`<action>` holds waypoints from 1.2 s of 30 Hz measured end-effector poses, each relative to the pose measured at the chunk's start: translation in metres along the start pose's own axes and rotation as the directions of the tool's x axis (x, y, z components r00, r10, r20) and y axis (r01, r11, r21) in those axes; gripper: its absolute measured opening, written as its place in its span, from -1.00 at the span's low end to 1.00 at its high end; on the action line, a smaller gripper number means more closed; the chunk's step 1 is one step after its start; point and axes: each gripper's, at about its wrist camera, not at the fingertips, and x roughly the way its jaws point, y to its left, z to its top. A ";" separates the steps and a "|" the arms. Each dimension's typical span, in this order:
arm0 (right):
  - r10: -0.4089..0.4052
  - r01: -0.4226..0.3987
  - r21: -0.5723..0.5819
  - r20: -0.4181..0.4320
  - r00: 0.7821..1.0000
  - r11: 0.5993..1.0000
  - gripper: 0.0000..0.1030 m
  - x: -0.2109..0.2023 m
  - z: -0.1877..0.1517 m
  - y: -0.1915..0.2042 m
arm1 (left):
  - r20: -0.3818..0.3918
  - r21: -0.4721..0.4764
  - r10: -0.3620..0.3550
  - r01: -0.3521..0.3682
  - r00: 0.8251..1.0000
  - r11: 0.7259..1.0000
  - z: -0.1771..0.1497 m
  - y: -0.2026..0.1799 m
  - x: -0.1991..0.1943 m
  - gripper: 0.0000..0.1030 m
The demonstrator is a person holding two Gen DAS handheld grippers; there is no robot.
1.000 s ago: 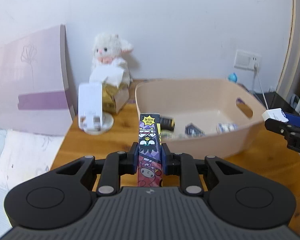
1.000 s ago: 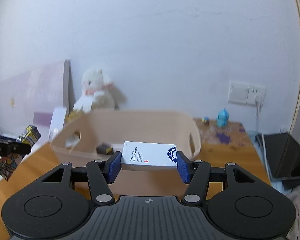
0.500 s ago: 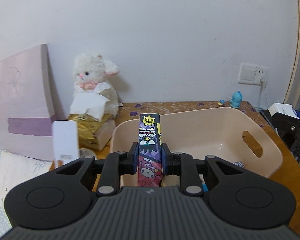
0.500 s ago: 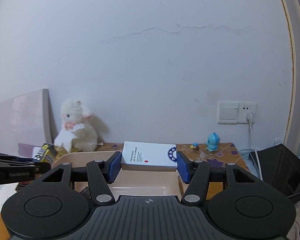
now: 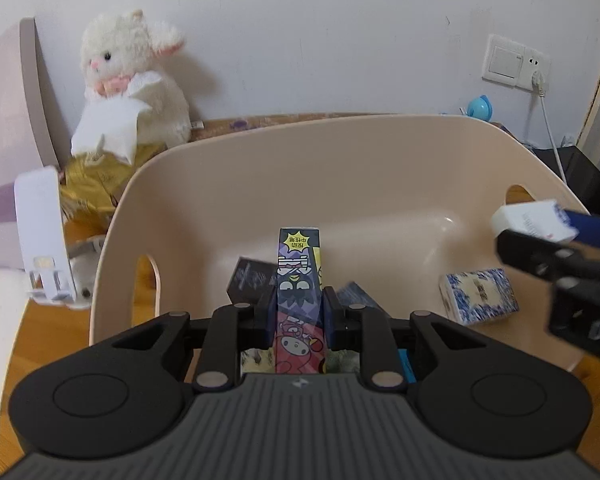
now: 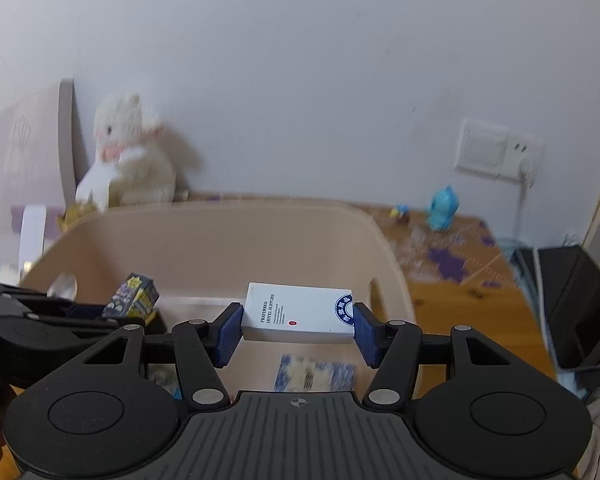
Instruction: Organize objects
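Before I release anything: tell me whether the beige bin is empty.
Not empty. The beige bin already holds a blue-patterned pack and a dark box.

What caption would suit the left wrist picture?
Left gripper holds a cartoon-printed box above the beige bin.

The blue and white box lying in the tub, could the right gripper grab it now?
Probably not yet. The right gripper is already shut on the white box, so its jaws are full, though the blue and white box lies uncovered in the beige tub.
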 end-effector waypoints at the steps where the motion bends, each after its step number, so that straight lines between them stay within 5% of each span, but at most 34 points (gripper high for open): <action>1: -0.004 0.004 -0.004 -0.003 1.000 1.000 0.23 0.000 -0.001 0.001 | 0.006 0.002 0.001 -0.001 1.000 1.000 -0.001 0.001 -0.003 -0.49; 2: -0.010 0.010 -0.011 -0.003 1.000 1.000 0.27 -0.001 -0.002 0.001 | 0.009 0.008 0.002 -0.002 1.000 1.000 -0.001 0.000 -0.006 -0.46; 5: 0.001 -0.001 -0.016 0.004 1.000 1.000 0.60 -0.011 -0.002 0.002 | 0.044 0.020 0.021 -0.022 0.999 1.000 -0.002 0.002 -0.020 0.34; 7: 0.011 -0.010 -0.011 0.026 1.000 1.000 0.77 -0.023 -0.001 0.002 | 0.086 0.016 0.034 -0.036 0.996 0.999 -0.003 0.004 -0.033 0.58; 10: 0.006 -0.005 -0.020 0.047 0.999 1.000 1.00 -0.041 0.001 0.004 | 0.097 0.016 0.033 -0.035 0.995 0.999 -0.005 0.005 -0.051 0.61; 36: -0.014 0.015 -0.027 0.030 0.999 1.000 1.00 -0.180 -0.059 0.024 | 0.124 0.002 0.001 -0.001 0.992 1.000 -0.098 0.029 -0.194 0.78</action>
